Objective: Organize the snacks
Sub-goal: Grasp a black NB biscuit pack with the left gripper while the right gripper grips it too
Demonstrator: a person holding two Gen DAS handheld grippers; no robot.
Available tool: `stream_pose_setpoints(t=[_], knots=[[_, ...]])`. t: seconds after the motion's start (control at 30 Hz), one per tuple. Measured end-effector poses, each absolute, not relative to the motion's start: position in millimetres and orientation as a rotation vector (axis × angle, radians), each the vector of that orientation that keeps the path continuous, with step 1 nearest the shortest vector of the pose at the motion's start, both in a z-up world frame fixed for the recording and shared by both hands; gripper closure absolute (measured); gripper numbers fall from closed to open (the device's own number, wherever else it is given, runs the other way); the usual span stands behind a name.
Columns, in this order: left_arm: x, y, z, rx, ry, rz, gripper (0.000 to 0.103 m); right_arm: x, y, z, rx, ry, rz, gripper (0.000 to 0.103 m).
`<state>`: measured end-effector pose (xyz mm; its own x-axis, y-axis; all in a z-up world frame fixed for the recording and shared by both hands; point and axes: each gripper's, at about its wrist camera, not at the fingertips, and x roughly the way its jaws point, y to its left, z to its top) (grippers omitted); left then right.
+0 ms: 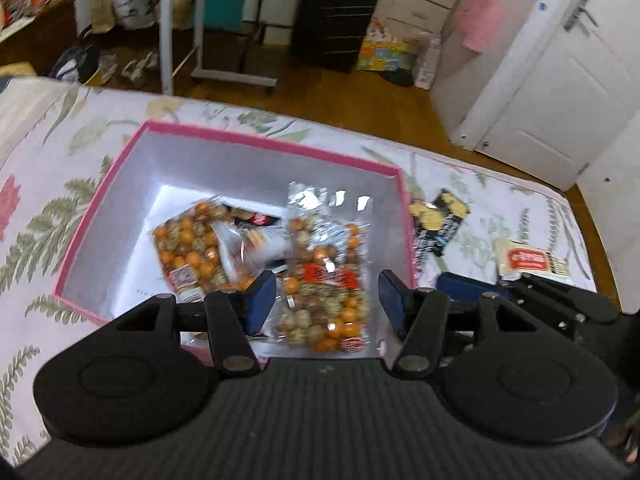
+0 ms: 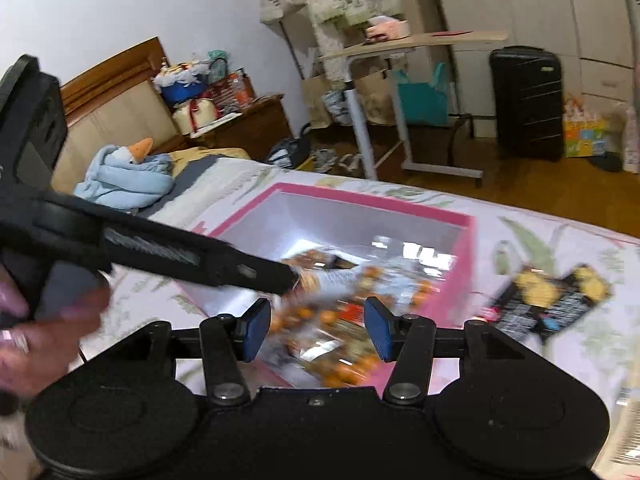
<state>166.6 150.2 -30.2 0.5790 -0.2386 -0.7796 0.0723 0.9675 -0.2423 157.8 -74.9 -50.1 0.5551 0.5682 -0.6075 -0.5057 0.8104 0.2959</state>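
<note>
**Both grippers parted over the pink snack box**

The left gripper [image 1: 326, 300] hangs above the pink box [image 1: 224, 133], its blue pads spread and touching nothing; a clear bag of orange and brown snacks [image 1: 324, 296] lies in the gap between them, resting inside the box rather than pinched. A second bag of orange snacks [image 1: 186, 244] lies flat on the box floor to the left, with a small white packet [image 1: 250, 246] between the two bags; a dark wrapper is partly hidden behind them, too covered to read.

The right gripper [image 2: 316, 330] also stands with its pads apart; a snack bag [image 2: 340, 320] shows between them over the near wall of the pink box [image 2: 466, 264], though motion blur makes it hard to say whether the bag rests on the rim or lies fully inside. The left gripper [image 2: 288, 276] crosses this view from the left, its tip over the box, held by a hand [image 2: 44, 340].

Outside the box, on the floral bedspread [image 1: 48, 216], a black and yellow packet [image 1: 438, 220] lies just beside the box's right wall; a cream packet with a red label [image 1: 526, 260] lies farther right, well apart from the box.
</note>
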Motion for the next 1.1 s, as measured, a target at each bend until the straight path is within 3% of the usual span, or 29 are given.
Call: stream_pose_setpoints(t=[0.43,0.7,0.77,1.1], knots=[[190,27,-18,0.102,0.960,-0.441,0.048,203,-205,-48,0.196,0.848,0.470,0.046],[232,-37,-66,0.238,1.011,-0.466,0.047,271,-218,-81,0.253,0.959,0.513,0.046],[245,-46,-83,0.285,1.034,-0.457,0.047,288,-219,-91,0.263,0.960,0.557,0.055],[285,-71,-130,0.469,1.153,-0.414,0.047,337,-212,-147,0.325,1.009,0.581,0.056]])
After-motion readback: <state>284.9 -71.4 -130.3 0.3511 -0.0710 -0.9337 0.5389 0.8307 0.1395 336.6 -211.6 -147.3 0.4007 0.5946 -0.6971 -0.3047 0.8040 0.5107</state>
